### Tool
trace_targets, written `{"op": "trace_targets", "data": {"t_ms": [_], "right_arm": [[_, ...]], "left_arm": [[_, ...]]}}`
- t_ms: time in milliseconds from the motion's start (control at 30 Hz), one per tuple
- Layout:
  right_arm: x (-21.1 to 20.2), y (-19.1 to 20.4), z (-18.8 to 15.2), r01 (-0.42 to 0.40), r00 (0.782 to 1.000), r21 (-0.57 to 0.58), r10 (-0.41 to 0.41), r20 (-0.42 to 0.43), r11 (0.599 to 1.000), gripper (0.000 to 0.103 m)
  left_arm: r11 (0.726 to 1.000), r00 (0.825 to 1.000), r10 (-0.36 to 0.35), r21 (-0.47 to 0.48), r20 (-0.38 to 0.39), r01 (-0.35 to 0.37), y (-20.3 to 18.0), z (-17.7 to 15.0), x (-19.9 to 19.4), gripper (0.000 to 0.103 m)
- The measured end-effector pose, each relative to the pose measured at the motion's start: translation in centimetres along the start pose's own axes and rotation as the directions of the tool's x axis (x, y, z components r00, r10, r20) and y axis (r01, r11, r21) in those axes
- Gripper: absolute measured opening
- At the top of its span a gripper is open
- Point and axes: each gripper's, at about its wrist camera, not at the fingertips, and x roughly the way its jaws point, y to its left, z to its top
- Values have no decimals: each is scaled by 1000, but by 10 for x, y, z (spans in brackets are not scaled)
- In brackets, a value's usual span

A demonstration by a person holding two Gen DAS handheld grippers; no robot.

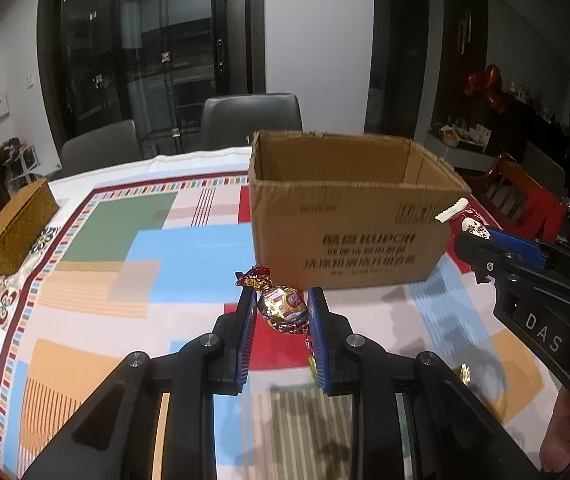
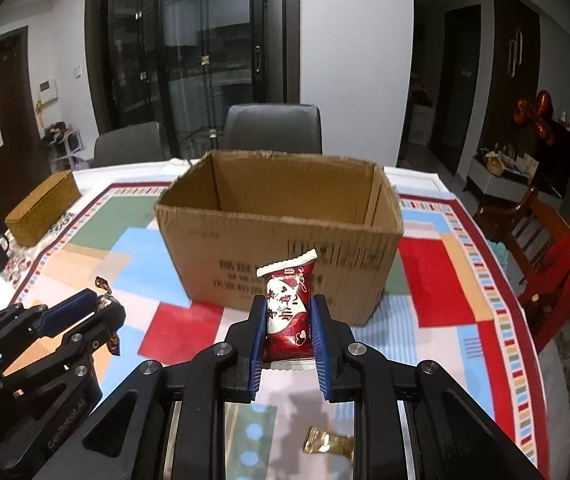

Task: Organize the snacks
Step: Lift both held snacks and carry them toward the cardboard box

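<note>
Foil candy pinched between left gripper jaws, red packet pinched upright between right gripper jaws

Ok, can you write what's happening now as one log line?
left hand-held gripper: shut on foil candy | right hand-held gripper: shut on red packet | cardboard box: open, ahead | gold candy: on tablecloth

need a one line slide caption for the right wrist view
Right claw grips a red snack packet in front of an open cardboard box on a colourful tablecloth.
</note>
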Motion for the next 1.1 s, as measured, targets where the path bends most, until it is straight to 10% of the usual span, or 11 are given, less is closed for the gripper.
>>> {"op": "trace_targets", "data": {"t_ms": [1100], "right_arm": [[36, -29, 88, 30, 996, 12, -31, 78, 999, 23]], "left_arm": [[998, 995, -53, 50, 87, 49, -11, 102, 52, 26]]}}
